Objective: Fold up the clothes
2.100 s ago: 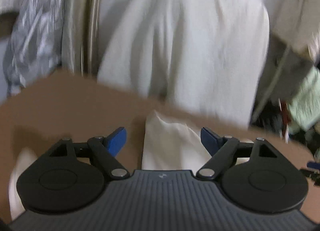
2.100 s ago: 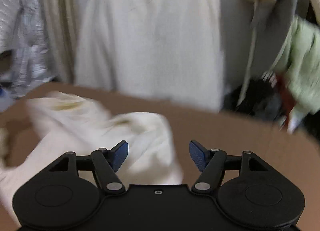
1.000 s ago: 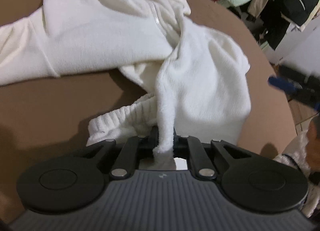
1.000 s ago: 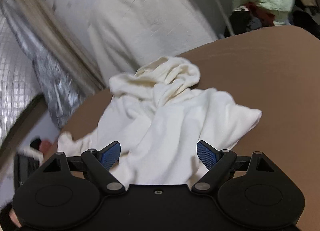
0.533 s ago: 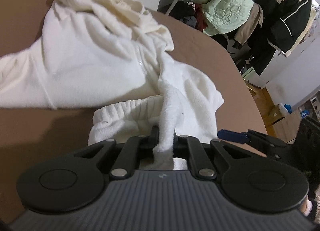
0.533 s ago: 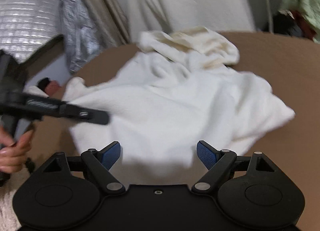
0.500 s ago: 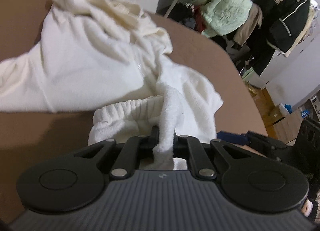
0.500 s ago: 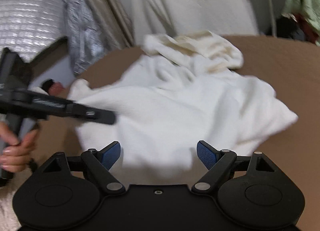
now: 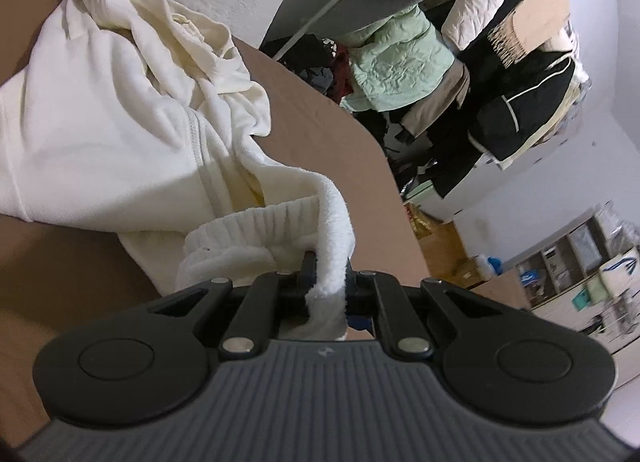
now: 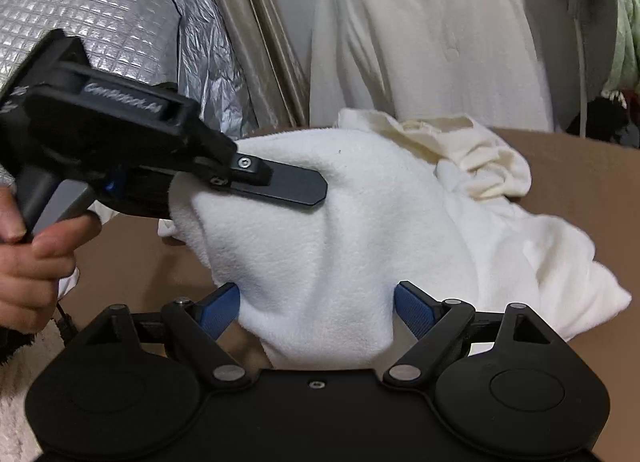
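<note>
Left hand-held gripper [image 9: 326, 282] is clamped tight on a fleecy edge of the white garment [image 9: 100, 134], lifting that bit off the brown tabletop [image 9: 328, 150]. Right hand-held gripper [image 10: 316, 308] has its jaws wide apart, a fold of the fleece sitting between the blue pads [image 10: 218, 308], not squeezed. Garment's bunched up mid-tabletop, its cream lining [image 10: 460, 142] showing toward the far edge.

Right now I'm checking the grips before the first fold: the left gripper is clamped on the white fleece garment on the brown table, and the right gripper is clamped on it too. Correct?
Not quite. The right gripper is open: in the right wrist view its blue pads stand apart on either side of the white fleece garment. The left gripper is indeed clamped on the garment over the brown table.
</note>
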`<action>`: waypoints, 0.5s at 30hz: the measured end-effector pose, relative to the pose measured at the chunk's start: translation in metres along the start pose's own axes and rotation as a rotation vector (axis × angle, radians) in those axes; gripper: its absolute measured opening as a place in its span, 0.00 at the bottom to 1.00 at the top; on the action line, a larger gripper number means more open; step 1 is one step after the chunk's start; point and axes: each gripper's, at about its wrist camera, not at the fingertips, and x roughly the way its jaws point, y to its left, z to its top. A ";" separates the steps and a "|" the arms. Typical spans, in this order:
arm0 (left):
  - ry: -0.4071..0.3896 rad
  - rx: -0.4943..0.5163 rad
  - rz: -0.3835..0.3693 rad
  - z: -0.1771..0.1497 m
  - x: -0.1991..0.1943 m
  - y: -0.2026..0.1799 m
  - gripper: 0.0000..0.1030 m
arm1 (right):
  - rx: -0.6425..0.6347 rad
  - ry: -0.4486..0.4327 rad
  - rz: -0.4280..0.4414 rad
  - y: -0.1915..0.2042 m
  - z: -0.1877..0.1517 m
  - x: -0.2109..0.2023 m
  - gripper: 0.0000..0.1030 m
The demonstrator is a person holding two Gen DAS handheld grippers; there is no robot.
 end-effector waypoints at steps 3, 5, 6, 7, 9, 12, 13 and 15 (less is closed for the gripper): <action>-0.005 -0.024 -0.023 0.001 0.000 0.002 0.08 | 0.001 -0.027 0.000 0.005 -0.001 -0.006 0.87; -0.004 -0.042 -0.042 0.000 0.002 0.003 0.08 | -0.017 -0.041 -0.005 0.012 -0.003 -0.006 0.87; 0.000 -0.054 -0.054 -0.002 0.003 0.003 0.08 | -0.028 -0.048 -0.015 0.014 -0.003 -0.005 0.87; 0.005 -0.065 -0.067 -0.003 0.004 0.003 0.08 | -0.032 -0.059 -0.032 0.015 -0.004 -0.003 0.86; 0.009 -0.073 -0.074 -0.004 0.006 0.002 0.08 | -0.037 -0.079 -0.061 0.016 -0.005 -0.001 0.61; 0.014 -0.054 -0.070 0.000 0.010 -0.004 0.08 | -0.023 -0.094 -0.092 0.011 -0.002 -0.005 0.41; 0.017 -0.047 -0.071 0.003 0.012 -0.007 0.08 | -0.019 -0.111 -0.109 0.009 -0.002 -0.008 0.39; 0.025 -0.013 -0.079 0.009 0.019 -0.019 0.08 | -0.028 -0.147 -0.145 0.007 0.000 -0.013 0.33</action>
